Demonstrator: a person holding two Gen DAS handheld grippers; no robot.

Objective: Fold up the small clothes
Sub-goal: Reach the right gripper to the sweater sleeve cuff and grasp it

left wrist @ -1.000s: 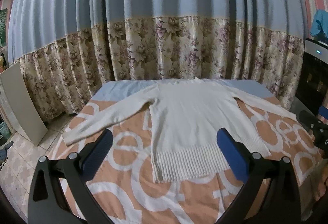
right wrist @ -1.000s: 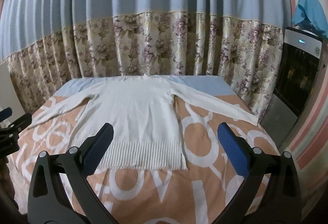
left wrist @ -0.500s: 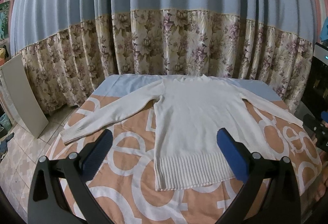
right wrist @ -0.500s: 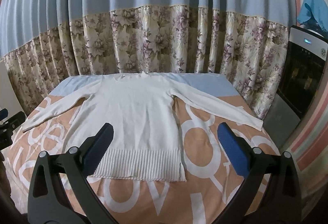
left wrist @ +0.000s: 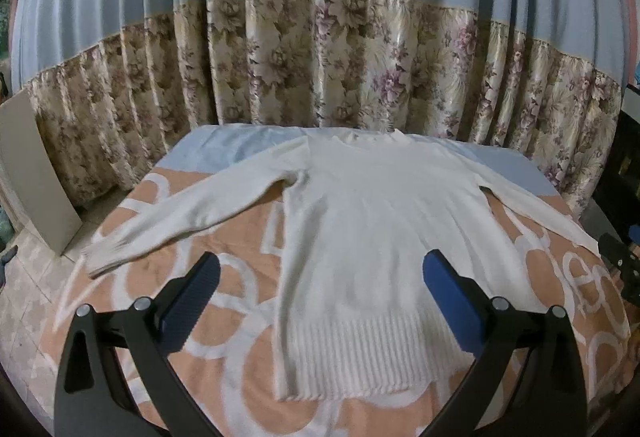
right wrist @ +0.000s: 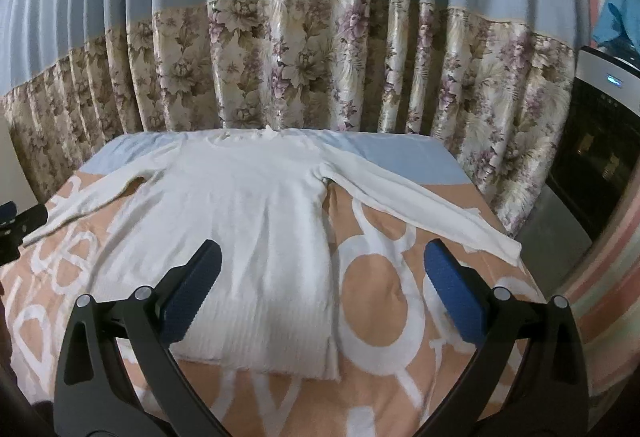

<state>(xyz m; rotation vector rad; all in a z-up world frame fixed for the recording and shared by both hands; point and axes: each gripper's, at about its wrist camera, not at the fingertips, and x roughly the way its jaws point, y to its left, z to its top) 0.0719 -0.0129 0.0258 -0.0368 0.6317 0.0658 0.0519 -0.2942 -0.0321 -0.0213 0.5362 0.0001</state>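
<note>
Hidden parts first: no hand or sleeve of the person shows in either view, only the black finger mounts at the bottom edge; the sweater's [left wrist: 372, 237] right cuff runs out of the left wrist view near the table's right edge, while the right wrist view shows that cuff whole; the collar lies at the far end, too small to read in detail.

The white long-sleeved sweater [right wrist: 256, 221] lies flat and face-up on the peach cloth with white lettering [left wrist: 224, 369], ribbed hem nearest the cameras, both sleeves spread out to the sides; a pale blue strip [right wrist: 404, 161] of the covering shows beyond the shoulders, against the floral curtain [left wrist: 320, 65].

The left wrist view alone shows the grey board [left wrist: 32, 173] leaning at the left and the tiled floor [left wrist: 28, 293]; the right wrist view alone shows the dark appliance [right wrist: 596, 141] with a blue cloth [right wrist: 620, 17] on top.

The left gripper [left wrist: 320, 293] hovers over the hem, fingers spread wide, pinching nothing; the right gripper [right wrist: 324, 289] hovers likewise over the hem's right corner, fingers spread, apart from the knit; each gripper's black tip shows at the edge of the other's view.
</note>
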